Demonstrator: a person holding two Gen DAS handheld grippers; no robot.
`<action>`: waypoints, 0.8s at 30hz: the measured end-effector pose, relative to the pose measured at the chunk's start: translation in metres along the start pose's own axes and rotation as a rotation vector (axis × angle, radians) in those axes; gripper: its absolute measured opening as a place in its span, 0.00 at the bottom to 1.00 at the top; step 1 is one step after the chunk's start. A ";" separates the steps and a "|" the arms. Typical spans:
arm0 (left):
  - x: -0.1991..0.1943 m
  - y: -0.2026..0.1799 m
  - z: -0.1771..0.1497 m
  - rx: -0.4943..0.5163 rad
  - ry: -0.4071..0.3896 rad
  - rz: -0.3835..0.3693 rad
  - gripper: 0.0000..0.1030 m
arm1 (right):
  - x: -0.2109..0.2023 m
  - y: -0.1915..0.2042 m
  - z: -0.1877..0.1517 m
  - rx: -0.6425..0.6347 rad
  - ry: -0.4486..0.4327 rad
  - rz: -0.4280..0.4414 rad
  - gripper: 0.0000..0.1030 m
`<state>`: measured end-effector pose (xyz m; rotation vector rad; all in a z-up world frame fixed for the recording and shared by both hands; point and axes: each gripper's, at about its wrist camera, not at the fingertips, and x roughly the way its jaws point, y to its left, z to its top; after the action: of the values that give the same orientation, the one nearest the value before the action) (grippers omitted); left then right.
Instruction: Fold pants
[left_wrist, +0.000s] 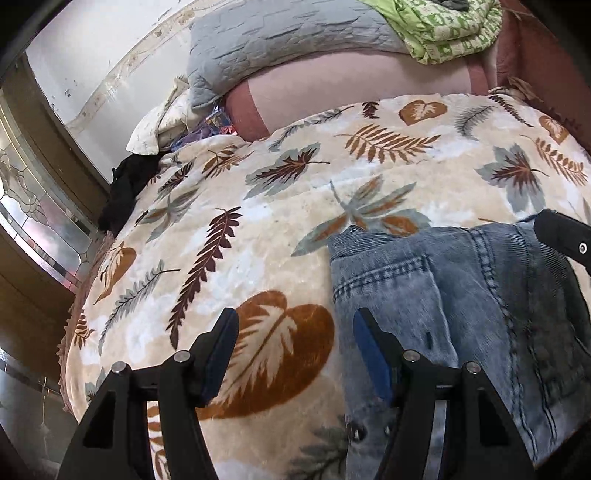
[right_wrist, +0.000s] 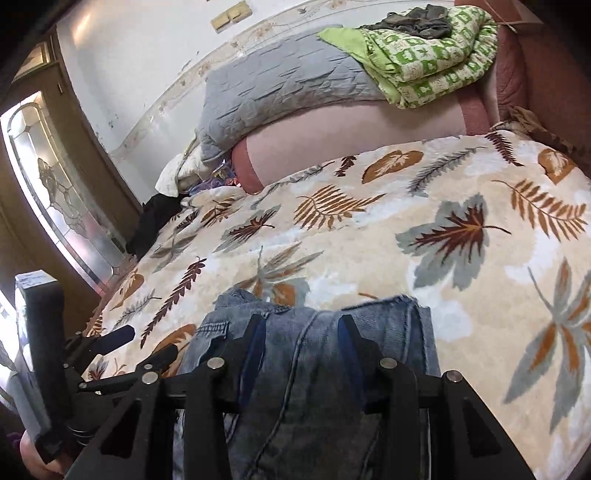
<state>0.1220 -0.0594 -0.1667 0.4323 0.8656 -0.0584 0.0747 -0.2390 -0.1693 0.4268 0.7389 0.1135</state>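
Observation:
The pants are light blue jeans (left_wrist: 443, 295), lying folded on a leaf-print blanket (left_wrist: 258, 229). In the left wrist view my left gripper (left_wrist: 295, 317) is open; its right finger is over the jeans' left edge and its left finger is over bare blanket. In the right wrist view the jeans (right_wrist: 310, 354) lie under and between the fingers of my right gripper (right_wrist: 303, 325), which stands open just above the denim. The left gripper (right_wrist: 122, 343) shows at the lower left there, and a black part of the right gripper (left_wrist: 565, 240) shows at the right edge of the left wrist view.
A grey quilted pillow (right_wrist: 280, 88) and a green patterned quilt (right_wrist: 428, 59) lie on a pink bolster (right_wrist: 351, 140) at the head of the bed. Dark clothing (right_wrist: 151, 225) hangs at the bed's left edge, next to a wooden door with glass (right_wrist: 62, 192).

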 end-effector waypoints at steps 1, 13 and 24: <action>0.005 -0.001 0.002 0.000 0.007 0.001 0.63 | 0.004 0.000 0.002 0.000 0.005 -0.004 0.43; 0.056 -0.020 0.008 0.044 0.059 0.018 0.65 | 0.068 -0.033 0.004 0.119 0.189 -0.029 0.50; 0.053 -0.012 0.011 0.032 0.117 -0.017 0.66 | 0.042 -0.025 0.004 0.088 0.112 -0.017 0.52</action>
<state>0.1621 -0.0679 -0.2036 0.4616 0.9844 -0.0627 0.1071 -0.2520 -0.2036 0.5010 0.8595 0.0897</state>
